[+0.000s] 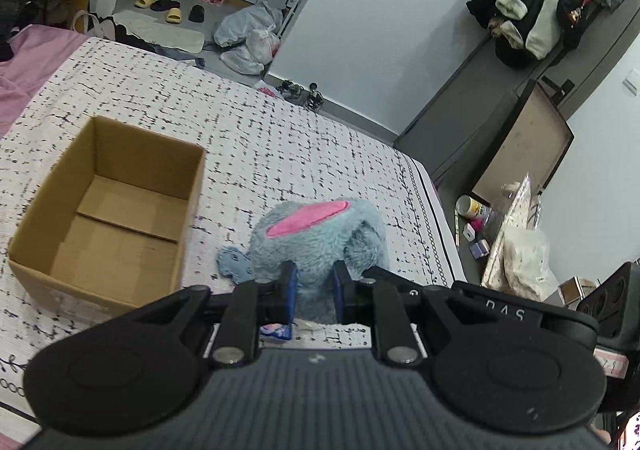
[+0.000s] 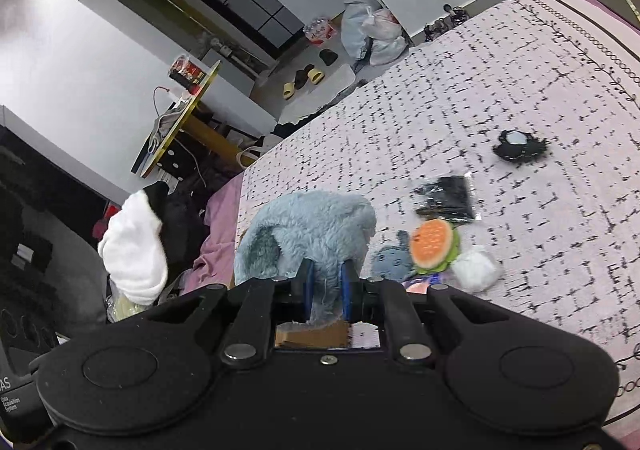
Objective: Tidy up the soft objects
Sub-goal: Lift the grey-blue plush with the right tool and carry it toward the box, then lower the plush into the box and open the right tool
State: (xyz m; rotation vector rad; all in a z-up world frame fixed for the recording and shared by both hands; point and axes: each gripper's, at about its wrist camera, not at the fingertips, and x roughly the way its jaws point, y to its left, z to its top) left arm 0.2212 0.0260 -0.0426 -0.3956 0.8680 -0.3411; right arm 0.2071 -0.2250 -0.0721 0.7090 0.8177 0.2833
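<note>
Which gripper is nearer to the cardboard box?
Left. The left gripper, shut on the blue plush toy, has the cardboard box just beside it; the right gripper view shows no whole box.

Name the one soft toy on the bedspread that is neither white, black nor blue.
The burger-shaped toy: orange top with a green rim, lying between the small blue plush and the white pompom.

1. One blue plush toy (image 1: 320, 234) with a pink ear.
2. One open cardboard box (image 1: 108, 210) on the bed.
3. One burger-shaped toy (image 2: 434, 246).
4. One white pompom (image 2: 478, 270).
5. One black packet (image 2: 450, 200).
6. One black frilled piece (image 2: 518, 148).
</note>
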